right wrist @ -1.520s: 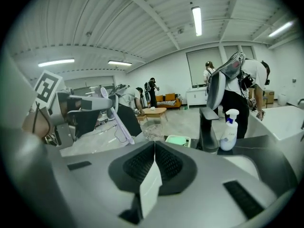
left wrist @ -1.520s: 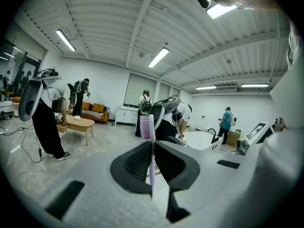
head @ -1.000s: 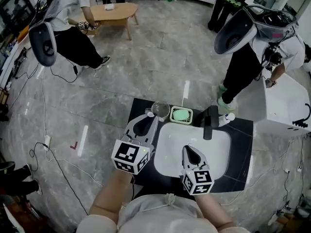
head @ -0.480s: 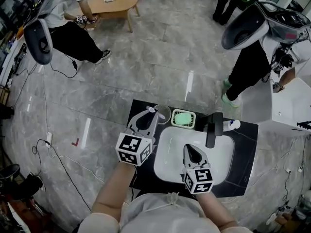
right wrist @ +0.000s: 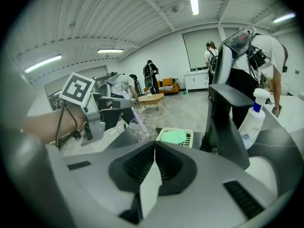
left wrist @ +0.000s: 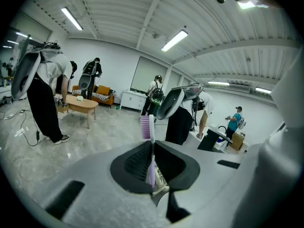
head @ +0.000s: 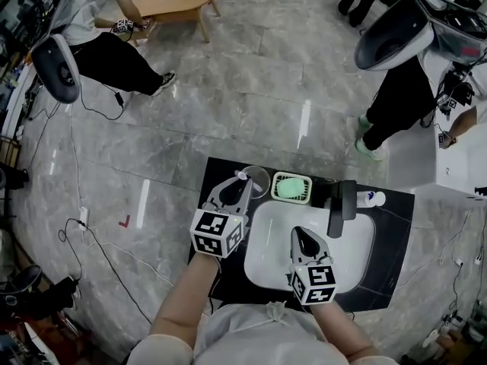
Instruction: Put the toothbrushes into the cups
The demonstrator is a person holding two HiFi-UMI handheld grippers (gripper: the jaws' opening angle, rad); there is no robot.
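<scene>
black counter point(head: 394, 234): left hand-held gripper point(head: 237, 179) clamps purple toothbrush point(left wrist: 147, 127), handle mostly hidden; right hand-held gripper point(head: 303, 238) jaws together.

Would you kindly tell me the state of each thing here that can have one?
left gripper: shut on the toothbrush.
toothbrush: clamped, bristle head sticking up past the jaws.
right gripper: shut, nothing held.
clear cup: upright.
soap dish: holding green soap.
faucet: no water running.
</scene>
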